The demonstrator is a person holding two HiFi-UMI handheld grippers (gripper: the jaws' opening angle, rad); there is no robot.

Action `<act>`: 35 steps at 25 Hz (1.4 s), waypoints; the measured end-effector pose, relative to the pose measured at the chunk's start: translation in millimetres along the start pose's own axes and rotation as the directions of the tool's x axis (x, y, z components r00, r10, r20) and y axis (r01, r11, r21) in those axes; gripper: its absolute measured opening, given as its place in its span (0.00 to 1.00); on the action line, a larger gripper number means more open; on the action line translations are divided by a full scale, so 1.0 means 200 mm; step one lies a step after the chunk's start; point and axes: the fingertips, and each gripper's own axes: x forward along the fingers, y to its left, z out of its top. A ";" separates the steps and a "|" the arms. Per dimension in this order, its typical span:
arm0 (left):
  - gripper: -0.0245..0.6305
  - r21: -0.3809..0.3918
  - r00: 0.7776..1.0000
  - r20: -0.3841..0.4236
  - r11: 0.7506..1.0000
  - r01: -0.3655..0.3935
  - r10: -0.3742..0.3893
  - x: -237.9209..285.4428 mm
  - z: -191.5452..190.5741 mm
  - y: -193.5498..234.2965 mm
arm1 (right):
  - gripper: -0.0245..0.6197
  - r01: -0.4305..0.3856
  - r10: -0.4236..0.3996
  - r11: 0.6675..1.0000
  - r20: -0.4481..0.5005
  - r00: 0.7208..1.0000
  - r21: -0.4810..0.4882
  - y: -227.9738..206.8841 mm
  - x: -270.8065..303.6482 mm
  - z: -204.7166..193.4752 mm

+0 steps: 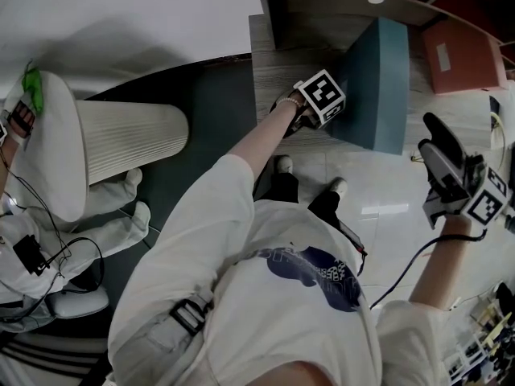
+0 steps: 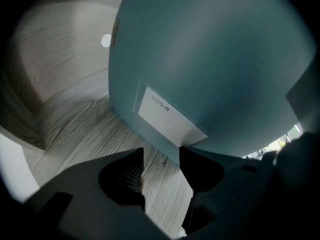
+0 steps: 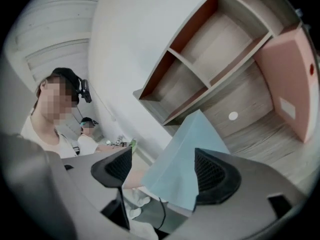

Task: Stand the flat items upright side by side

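A flat teal box (image 1: 378, 83) stands on the wooden shelf board (image 1: 269, 55); its white label (image 2: 167, 116) shows in the left gripper view. A flat pink box (image 1: 463, 55) stands further right on the same shelf, apart from the teal one. My left gripper (image 1: 310, 115) is at the teal box's left side; its jaws (image 2: 161, 169) are open, with only wood grain between them and the box's lower corner just ahead. My right gripper (image 1: 438, 147) hangs to the right of the teal box, clear of it. Its jaws (image 3: 162, 171) are open, with the teal box (image 3: 185, 159) seen beyond them.
The shelf unit (image 3: 210, 59) has red-backed compartments above the board. A white round table (image 1: 48, 135) on a ribbed base stands at the left, with another person in white (image 1: 48, 240) beside it. A black cable (image 1: 402, 276) trails from my right gripper.
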 end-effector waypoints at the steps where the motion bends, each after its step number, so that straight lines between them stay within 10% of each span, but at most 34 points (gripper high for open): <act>1: 0.38 0.002 1.000 0.005 1.000 0.000 0.000 0.00 0.00 0.00 | 0.60 0.068 -0.066 0.997 0.042 0.997 -0.035 -0.01 -0.02 -0.02; 8: 0.38 -0.007 1.000 0.010 1.000 -0.002 0.002 -0.02 0.01 -0.01 | 0.68 0.492 -0.447 0.859 0.263 0.855 -0.143 0.03 0.07 -0.30; 15: 0.38 0.027 1.000 0.020 1.000 -0.001 0.001 0.01 0.01 -0.03 | 0.68 0.557 -0.496 0.806 0.284 0.820 -0.200 0.06 0.21 -0.43; 25: 0.38 0.046 0.999 0.034 0.999 0.009 -0.010 0.05 -0.01 -0.04 | 0.68 0.734 -0.627 0.623 0.388 0.675 -0.269 -0.08 0.21 -0.40; 35: 0.38 0.095 0.999 0.033 0.995 0.010 -0.014 0.06 0.08 -0.09 | 0.50 0.780 -0.647 0.567 0.443 0.621 -0.266 -0.08 0.11 -0.37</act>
